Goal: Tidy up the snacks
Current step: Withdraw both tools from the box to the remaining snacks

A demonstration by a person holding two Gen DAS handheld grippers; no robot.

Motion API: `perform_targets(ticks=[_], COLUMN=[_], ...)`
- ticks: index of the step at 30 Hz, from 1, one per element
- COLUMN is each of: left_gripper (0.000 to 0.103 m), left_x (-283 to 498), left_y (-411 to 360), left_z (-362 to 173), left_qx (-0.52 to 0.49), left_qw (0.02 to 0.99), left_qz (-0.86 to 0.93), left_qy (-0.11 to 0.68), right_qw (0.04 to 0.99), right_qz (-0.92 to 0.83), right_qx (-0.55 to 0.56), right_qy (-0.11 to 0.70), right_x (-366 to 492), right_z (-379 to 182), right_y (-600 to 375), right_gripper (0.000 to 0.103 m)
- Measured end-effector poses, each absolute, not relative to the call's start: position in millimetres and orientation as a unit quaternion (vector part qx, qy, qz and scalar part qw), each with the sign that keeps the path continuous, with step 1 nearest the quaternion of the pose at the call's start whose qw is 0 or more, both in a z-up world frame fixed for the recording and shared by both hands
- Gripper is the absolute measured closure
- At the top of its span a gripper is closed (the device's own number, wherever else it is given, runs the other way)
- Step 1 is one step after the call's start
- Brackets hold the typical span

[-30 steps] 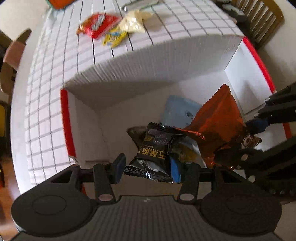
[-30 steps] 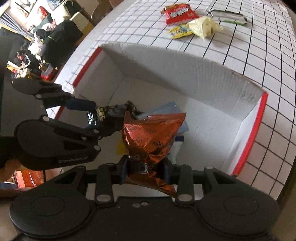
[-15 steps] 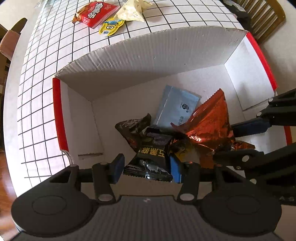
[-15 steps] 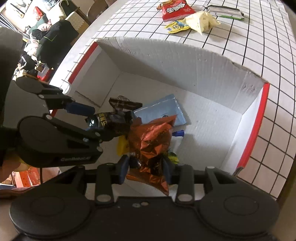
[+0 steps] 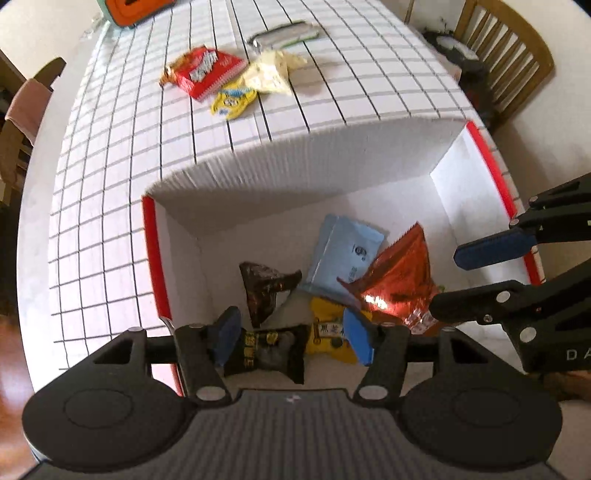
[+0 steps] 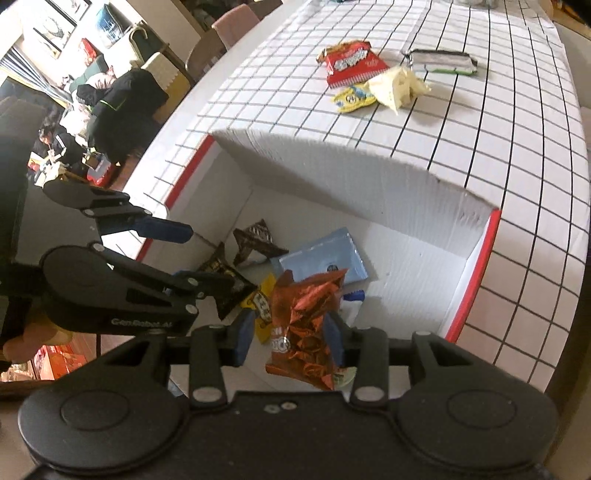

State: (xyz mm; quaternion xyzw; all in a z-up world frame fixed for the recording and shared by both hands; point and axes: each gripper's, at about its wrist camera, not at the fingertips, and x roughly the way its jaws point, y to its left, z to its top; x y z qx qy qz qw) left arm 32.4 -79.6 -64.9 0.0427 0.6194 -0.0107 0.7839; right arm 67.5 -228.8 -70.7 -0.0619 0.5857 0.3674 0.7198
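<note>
A white cardboard box with red edges point(image 5: 491, 166) point(image 6: 476, 273) stands on the checked tablecloth. Inside lie a black packet point(image 5: 269, 350) point(image 6: 229, 280), a dark brown packet point(image 5: 264, 288), a light blue packet point(image 5: 343, 254) point(image 6: 325, 258), a yellow packet point(image 5: 328, 336) and an orange foil bag point(image 5: 397, 284) point(image 6: 306, 321). My left gripper point(image 5: 291, 336) is open above the black packet. My right gripper point(image 6: 288, 336) is open, the orange bag lying between its fingers. The right gripper also shows in the left wrist view point(image 5: 476, 277).
Beyond the box lie a red packet point(image 5: 203, 72) point(image 6: 351, 62), a yellow packet point(image 5: 232, 101), a pale crumpled packet point(image 5: 273, 70) and a silver-green packet point(image 6: 443, 61). A wooden chair point(image 5: 509, 51) stands at the right. An orange object point(image 5: 136, 9) sits at the far table end.
Both grippers have opened. The black packet and the orange bag have dropped into the box, and both grippers have lifted back a little.
</note>
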Motion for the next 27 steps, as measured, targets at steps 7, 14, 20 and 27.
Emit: perform_targets(ticks=[7,14,20,27], left_gripper=[0.036,0.025,0.022,0.02], left_x=[41,56,78,116], left_y=[-76,-65,-45,-17], left_z=[-45,-23,-9,4], left_qx=[0.039,0.044,0.032,0.011], left_qw=[0.81,0.837,0.853,0.867], left_qz=[-0.006,0.019,0.05,0.093], left_qy=[0.585,0.546,0.518,0.49], right_qw=[0.736,0.764,0.784,0.808], right_qz=[0.378,0.382,0.376,0.359], right_qx=[-0.055,-0.052,-0.058,-0.076], right_qy=[0.559,0.517,0.49,0.461], right_x=[75,90,112,145], right_z=[-49,-27,-14,-7], right_y=[-227,-223,-217,-207], right_gripper=[0.061,0.039,0.031,0.018])
